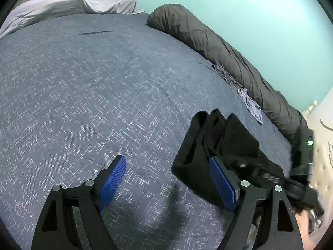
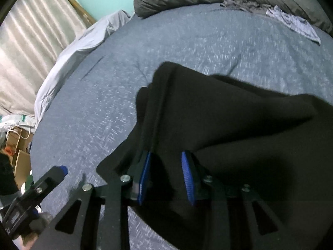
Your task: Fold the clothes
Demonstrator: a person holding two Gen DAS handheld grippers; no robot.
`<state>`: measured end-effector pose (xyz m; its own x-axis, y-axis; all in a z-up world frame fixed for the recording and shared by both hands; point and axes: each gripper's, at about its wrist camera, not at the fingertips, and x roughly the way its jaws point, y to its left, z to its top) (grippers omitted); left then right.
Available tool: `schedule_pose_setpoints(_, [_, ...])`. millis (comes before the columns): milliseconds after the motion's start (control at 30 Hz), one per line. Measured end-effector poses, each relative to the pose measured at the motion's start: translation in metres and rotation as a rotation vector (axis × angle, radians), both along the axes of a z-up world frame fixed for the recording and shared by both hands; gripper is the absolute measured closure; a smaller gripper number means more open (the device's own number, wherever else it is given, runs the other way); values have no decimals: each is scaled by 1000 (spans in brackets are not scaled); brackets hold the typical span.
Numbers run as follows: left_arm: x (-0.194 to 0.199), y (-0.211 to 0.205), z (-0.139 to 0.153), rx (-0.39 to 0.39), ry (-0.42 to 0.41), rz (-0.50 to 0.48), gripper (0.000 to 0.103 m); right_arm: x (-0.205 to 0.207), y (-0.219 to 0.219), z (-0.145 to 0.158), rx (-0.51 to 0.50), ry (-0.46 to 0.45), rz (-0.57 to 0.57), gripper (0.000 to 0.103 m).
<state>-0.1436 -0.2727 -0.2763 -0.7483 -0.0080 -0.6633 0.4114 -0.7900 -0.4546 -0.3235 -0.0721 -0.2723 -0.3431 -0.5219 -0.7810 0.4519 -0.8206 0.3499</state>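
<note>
The right gripper [image 2: 166, 179] tilts down and pinches the black garment [image 2: 239, 125] over the blue bedspread [image 2: 104, 95]. The left gripper [image 1: 166, 179] hovers wide open, empty, beside it.

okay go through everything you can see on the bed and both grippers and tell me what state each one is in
Black garment: bunched, gathered between the right gripper's pads.
Right gripper: partly closed around the black garment.
Left gripper: open, nothing between its pads, above the bedspread.
Blue bedspread: spread flat.
Dark grey duvet: rolled up along the wall.
Lilac garment: crumpled, unfolded, beside the duvet.
Pale sheet: rumpled at the bed's far edge.
</note>
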Motion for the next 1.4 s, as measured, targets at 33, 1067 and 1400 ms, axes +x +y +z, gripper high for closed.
schedule_pose_setpoints(33, [0,1,0,-2,1,-2,18,3,7,7,2,26,-13,73])
schedule_pose_setpoints(1067, [-13,22,-4,-5,-24,-53,16,0,141,6,21,99,-290,91])
schedule_pose_setpoints(1400, [-12,14,-6,4,-23,-45,16,-71,83,-10,117,19,-201,91])
